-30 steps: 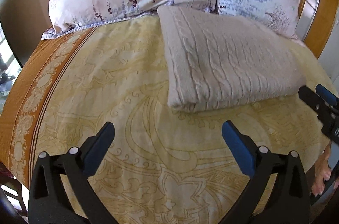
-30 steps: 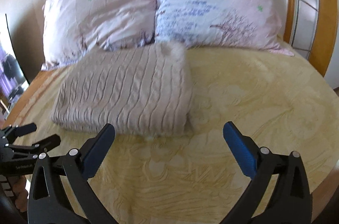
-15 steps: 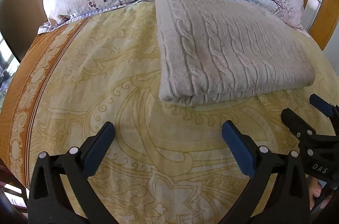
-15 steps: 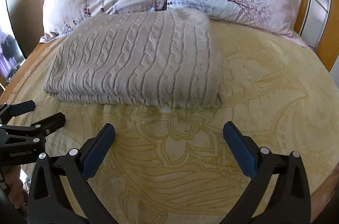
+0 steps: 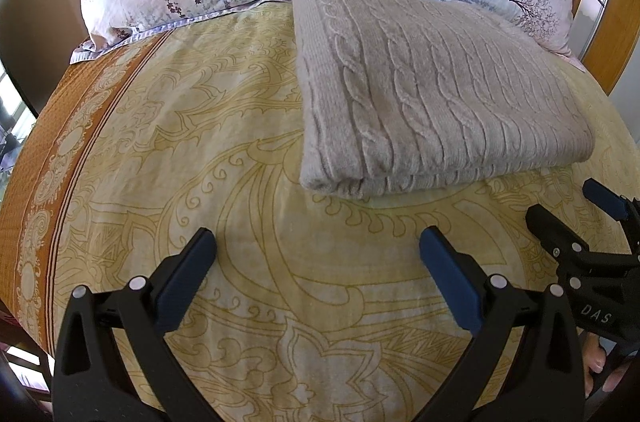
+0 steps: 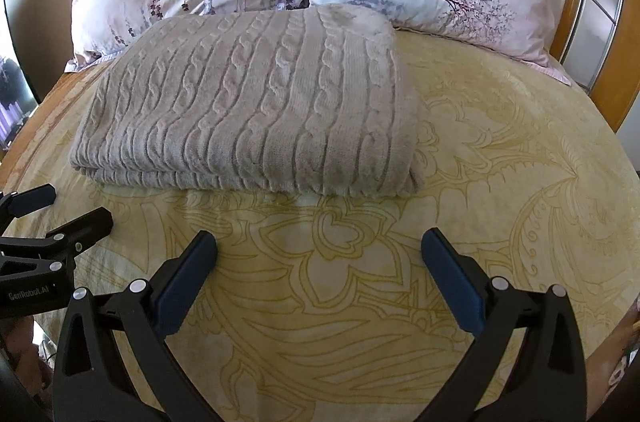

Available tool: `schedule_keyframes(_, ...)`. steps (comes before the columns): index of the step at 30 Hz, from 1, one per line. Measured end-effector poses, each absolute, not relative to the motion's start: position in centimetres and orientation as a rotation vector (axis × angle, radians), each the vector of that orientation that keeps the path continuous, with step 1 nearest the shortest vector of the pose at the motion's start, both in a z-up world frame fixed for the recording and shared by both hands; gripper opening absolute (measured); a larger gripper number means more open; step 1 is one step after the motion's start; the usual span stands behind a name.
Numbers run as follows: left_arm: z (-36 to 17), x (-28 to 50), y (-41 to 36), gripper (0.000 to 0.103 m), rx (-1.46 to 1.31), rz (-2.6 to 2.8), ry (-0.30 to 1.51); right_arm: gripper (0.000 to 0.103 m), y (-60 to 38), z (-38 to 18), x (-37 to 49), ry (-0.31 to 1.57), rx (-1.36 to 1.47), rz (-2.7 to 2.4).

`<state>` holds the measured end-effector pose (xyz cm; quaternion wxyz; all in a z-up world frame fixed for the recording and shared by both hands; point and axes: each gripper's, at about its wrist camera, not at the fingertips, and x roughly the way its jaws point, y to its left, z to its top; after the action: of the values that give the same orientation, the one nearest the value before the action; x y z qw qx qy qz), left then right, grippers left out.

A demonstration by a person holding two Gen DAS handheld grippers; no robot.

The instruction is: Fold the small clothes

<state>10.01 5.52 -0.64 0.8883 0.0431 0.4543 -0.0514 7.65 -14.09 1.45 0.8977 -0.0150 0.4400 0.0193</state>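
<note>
Since a second ago we have closed on the folded knit (image 5: 432,94), lying crosswise on the bed (image 5: 180,142). Left claw (image 5: 316,254) and right claw (image 6: 318,254): apart, empty, equally near.

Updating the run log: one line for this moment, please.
left gripper: open, empty | right gripper: open, empty | knit sweater: folded on bedspread, untouched
</note>
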Motion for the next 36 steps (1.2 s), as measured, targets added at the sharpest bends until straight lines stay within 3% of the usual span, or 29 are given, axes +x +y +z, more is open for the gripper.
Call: schedule_keyframes(36, -0.62, 10.02, 5.45, 0.101, 0.088, -0.108, 0.946, 0.102, -14.07, 1.49, 7.71, 0.918, -0.024, 0.021)
